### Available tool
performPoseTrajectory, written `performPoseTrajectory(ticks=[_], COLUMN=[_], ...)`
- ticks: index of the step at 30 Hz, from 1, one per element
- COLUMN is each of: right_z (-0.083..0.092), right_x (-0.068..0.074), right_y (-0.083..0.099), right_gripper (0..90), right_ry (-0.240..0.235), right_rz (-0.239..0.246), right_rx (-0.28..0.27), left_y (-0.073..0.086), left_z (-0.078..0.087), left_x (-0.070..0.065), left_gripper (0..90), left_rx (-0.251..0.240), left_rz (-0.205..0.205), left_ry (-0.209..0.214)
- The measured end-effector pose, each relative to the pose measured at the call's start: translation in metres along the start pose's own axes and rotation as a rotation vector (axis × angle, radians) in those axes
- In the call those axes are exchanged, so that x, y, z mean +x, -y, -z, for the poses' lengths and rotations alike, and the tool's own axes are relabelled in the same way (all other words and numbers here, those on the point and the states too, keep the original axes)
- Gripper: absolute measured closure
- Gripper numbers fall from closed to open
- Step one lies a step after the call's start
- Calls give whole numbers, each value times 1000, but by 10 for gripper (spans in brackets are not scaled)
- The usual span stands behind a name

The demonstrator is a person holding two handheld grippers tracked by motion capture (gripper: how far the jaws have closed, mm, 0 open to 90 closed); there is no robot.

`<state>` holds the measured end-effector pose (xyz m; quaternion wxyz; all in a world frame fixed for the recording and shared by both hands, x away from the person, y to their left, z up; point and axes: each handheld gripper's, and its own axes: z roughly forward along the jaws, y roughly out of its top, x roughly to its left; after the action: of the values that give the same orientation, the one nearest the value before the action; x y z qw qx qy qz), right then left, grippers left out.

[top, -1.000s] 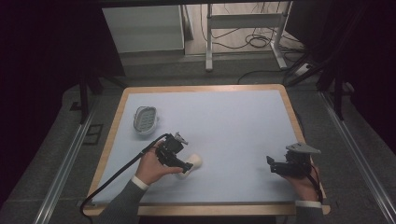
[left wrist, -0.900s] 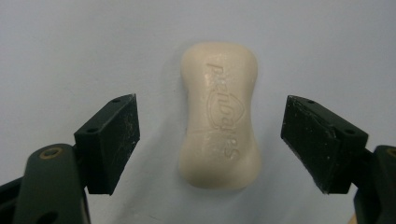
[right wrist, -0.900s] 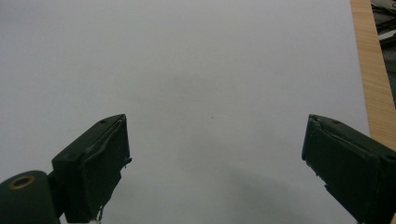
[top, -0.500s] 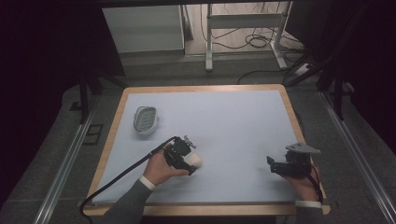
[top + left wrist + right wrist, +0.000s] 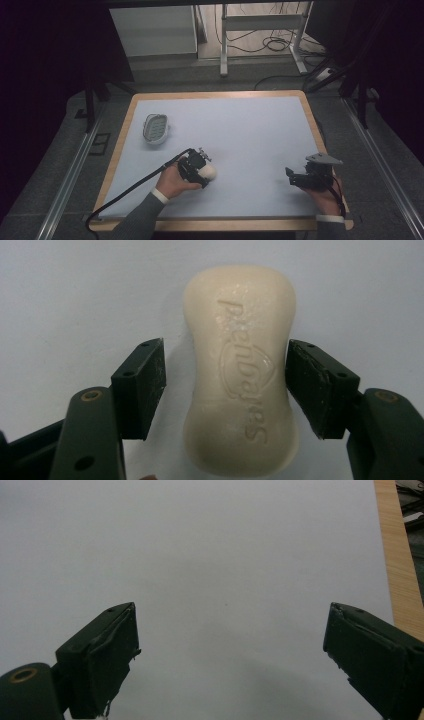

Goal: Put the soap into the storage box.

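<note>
Since a second ago the left gripper [image 5: 202, 170] has come down and a little toward the table's middle, from beside the cream soap bar [image 5: 240, 370] to directly over it, so that in the high view its body now covers most of the bar and just the bar's right end shows. Its jaws have just been closing and now straddle the bar: in the left gripper view the right pad looks to be at the bar's edge, while a narrow gap remains between the left pad and the bar.
</note>
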<state>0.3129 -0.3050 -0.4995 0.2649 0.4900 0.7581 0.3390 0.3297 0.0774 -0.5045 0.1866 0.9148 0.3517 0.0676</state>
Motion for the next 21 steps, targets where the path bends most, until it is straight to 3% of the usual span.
performPoseTrajectory(ticks=[3,10,21], right_z=[1,3,2], right_x=[-1,-3,-3], right_y=[0,0,0], right_gripper=[73,73,73], right_ry=[2,6,11], right_rz=[-3,-9,-12], right_rx=[0,-5,-4], left_y=[0,2,6], left_z=[-2,-2,3], left_x=[-1,-3,8], left_gripper=[341,482,495], left_rx=[5,-16,-14], left_rz=[-4,-33,-28], left_ry=[0,3,28])
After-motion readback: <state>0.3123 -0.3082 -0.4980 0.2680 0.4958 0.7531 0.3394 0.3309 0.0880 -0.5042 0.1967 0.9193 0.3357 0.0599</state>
